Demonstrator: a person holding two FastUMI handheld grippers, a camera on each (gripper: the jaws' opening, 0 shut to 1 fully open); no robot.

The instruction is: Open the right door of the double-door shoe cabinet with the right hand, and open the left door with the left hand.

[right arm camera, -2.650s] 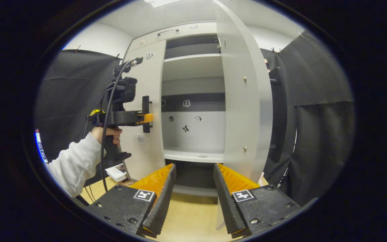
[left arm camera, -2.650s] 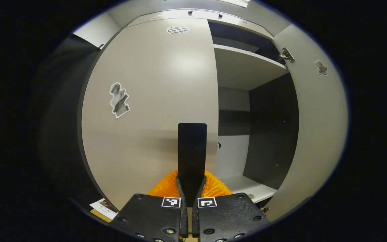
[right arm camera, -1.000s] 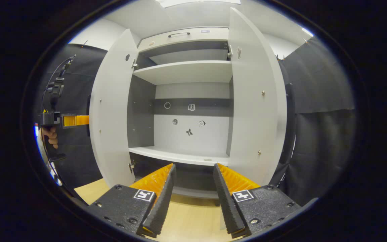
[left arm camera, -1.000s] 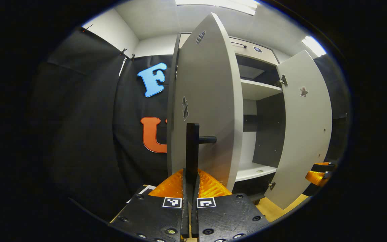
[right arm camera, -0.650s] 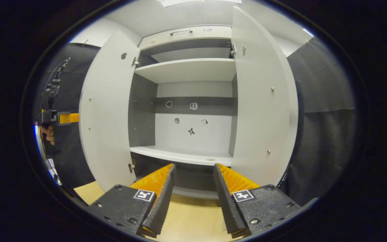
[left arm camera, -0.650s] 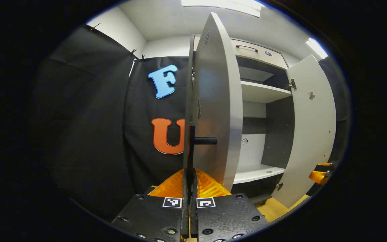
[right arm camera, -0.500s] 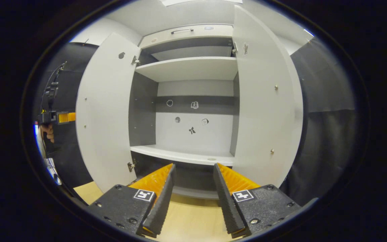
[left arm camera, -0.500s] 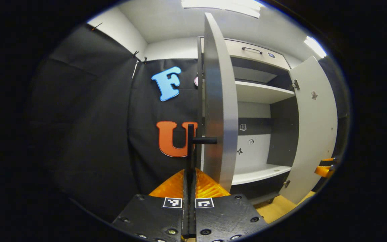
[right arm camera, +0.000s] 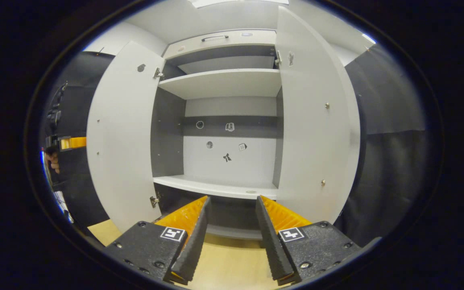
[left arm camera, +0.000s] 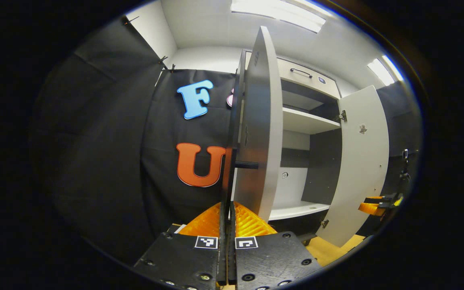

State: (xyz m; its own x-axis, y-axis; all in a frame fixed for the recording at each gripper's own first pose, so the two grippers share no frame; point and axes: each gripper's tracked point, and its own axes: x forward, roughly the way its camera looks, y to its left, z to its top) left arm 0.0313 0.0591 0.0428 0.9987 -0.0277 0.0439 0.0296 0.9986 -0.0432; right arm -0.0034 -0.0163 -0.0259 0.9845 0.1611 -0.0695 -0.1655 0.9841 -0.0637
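Black handle (left arm camera: 227,189) clamped in left gripper (left arm camera: 226,213); right gripper (right arm camera: 229,209) apart before both open doors.

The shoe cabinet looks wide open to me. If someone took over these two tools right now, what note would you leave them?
Left tool: shut on the black bar handle of the grey left door, which is swung out edge-on to its camera.
Right tool: open, holding nothing, facing the cabinet's white lower shelf.
Grey right door: swung wide open, tool clear of it.
Done: both doors of the grey double-door shoe cabinet are open.
Left: probably just let go of the left door's handle and draw the left tool back.
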